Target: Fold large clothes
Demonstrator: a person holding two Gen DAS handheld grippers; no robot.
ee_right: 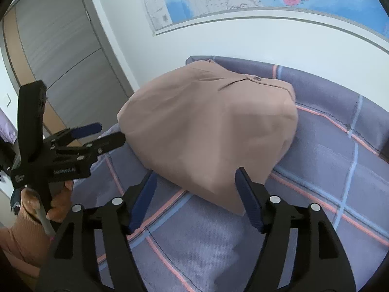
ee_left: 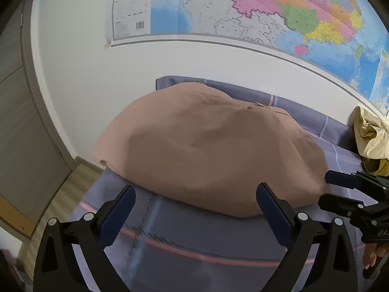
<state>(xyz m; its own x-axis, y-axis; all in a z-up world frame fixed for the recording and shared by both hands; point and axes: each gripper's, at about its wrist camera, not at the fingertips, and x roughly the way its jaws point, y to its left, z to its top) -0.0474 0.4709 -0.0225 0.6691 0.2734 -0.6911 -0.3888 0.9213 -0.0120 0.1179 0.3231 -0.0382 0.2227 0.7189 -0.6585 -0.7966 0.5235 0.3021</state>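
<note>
A tan garment lies folded into a thick bundle on a bed with a purple-grey checked sheet. A button on it shows near the far edge. My left gripper stands open just in front of the bundle's near edge, with nothing between its pads. My right gripper is open too, its fingertips at the near corner of the garment without pressing on it. Each gripper appears in the other's view: the right gripper at the bundle's right end, the left gripper at its left side.
A crumpled yellow garment lies on the bed at the far right. A large map hangs on the white wall behind the bed. A grey door and wooden floor lie to the left. A hand in a pink sleeve holds the left gripper.
</note>
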